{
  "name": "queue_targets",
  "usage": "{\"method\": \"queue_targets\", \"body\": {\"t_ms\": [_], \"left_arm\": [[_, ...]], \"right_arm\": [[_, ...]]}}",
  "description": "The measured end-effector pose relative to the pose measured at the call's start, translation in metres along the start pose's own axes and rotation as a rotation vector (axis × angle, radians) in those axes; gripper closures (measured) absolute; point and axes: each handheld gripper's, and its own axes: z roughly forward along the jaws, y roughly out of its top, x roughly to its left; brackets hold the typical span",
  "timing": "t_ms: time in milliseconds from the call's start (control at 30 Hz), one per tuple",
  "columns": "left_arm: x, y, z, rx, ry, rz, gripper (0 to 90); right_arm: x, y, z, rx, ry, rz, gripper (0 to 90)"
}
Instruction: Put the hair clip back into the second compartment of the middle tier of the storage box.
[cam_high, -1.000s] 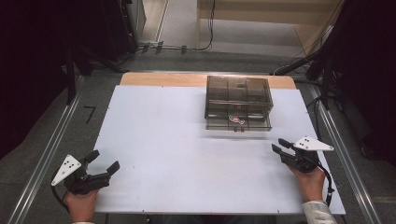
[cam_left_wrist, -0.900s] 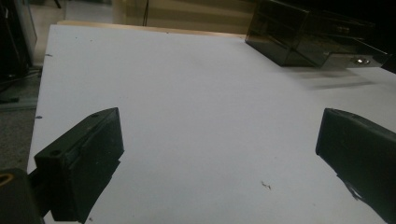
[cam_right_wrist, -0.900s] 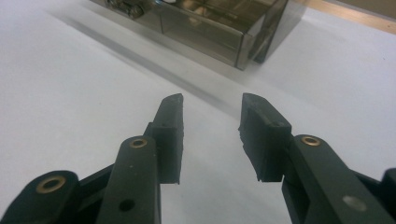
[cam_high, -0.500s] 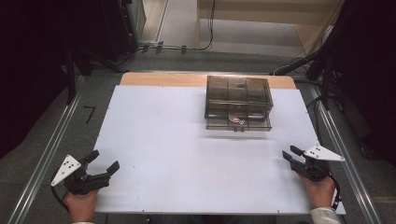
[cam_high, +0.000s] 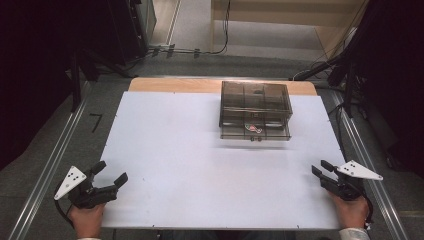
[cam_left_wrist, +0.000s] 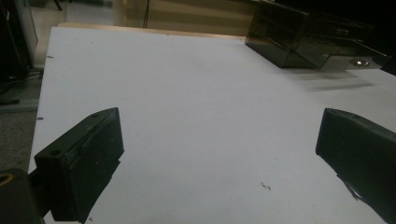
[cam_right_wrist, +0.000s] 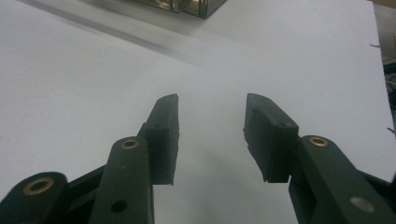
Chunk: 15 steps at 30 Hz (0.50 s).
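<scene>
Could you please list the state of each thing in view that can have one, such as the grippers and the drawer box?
left gripper: open wide, empty, held low at the table's near left corner.
right gripper: open, narrower gap, empty, at the near right edge.
drawer box: upright at the far side of the table, untouched.
bottom drawer: pulled out slightly, small items inside.
white table: bare between the grippers and the box.
</scene>
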Motion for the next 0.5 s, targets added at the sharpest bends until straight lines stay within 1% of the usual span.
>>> {"method": "queue_targets", "body": {"t_ms": [67,133,200,267,333,433,500], "left_arm": [[0.0,0.0,0.0,0.0,0.0,0.0,1.3],[0.0,-0.0001,-0.0002,-0.001,0.0,0.0,1.3],[0.0,-0.0001,-0.0003,-0.002,-0.001,-0.001,1.3],[0.0,-0.0001,-0.0004,-0.001,-0.001,-0.001,1.3],[0.0,-0.0001,-0.0003,-0.002,-0.001,0.0,1.3],[-0.0001,-0.0002,-0.0004,-0.004,0.0,-0.001,1.3],[0.0,-0.0002,-0.0004,-0.004,-0.001,-0.001,1.3]], "right_arm": [[-0.0013,-0.0009,-0.0012,-0.006,-0.006,0.003,52.4],[-0.0023,-0.0017,-0.002,-0.004,-0.02,0.02,50.4],[-0.0035,-0.0023,-0.0025,-0.011,-0.025,0.033,50.1],[-0.0045,-0.0028,-0.0029,-0.016,-0.028,0.038,49.7],[-0.0045,-0.003,-0.0036,-0.021,-0.041,0.046,48.9],[-0.0058,-0.0037,-0.0046,-0.024,-0.054,0.065,47.3],[-0.0067,-0.0042,-0.0049,-0.029,-0.054,0.069,46.6]]}}
